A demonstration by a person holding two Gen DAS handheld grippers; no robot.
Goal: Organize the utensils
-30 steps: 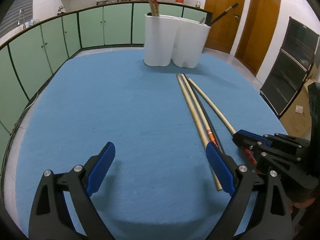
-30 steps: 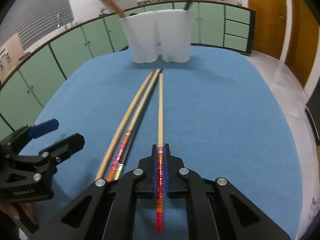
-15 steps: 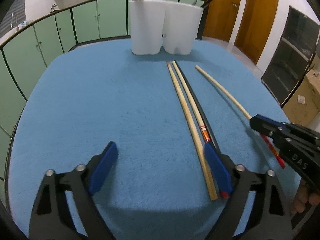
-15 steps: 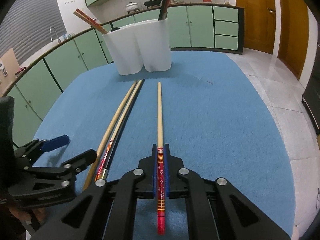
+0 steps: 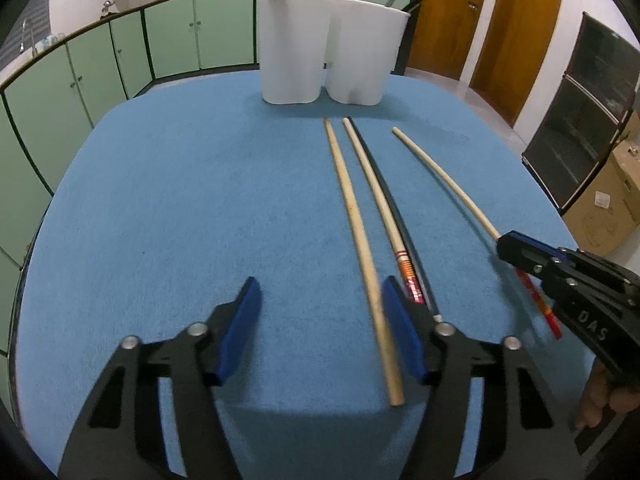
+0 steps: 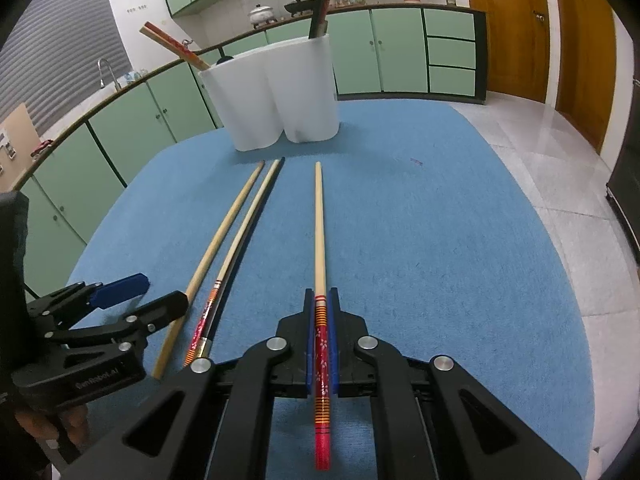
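My right gripper (image 6: 321, 312) is shut on a red-handled chopstick (image 6: 319, 224), holding it by its patterned end, tip toward the white two-part holder (image 6: 276, 94). In the left wrist view the right gripper (image 5: 508, 245) and that chopstick (image 5: 444, 178) show at the right. My left gripper (image 5: 320, 304) is open and empty, low over the blue mat, its right finger beside a plain wooden chopstick (image 5: 356, 232). A second red-handled chopstick (image 5: 380, 204) and a black chopstick (image 5: 394, 208) lie next to it. The holder (image 5: 328, 46) has several chopsticks standing in it.
The blue mat (image 5: 180, 200) covers a round-edged table. Green cabinets (image 5: 172, 40) run behind it, wooden doors (image 5: 516, 20) and a dark cabinet (image 5: 588, 120) to the right. A cardboard box (image 5: 608, 204) sits on the floor.
My right gripper has drawn its chopstick away from the other three, to the right. My left gripper has narrowed and shifted toward the plain wooden chopstick.
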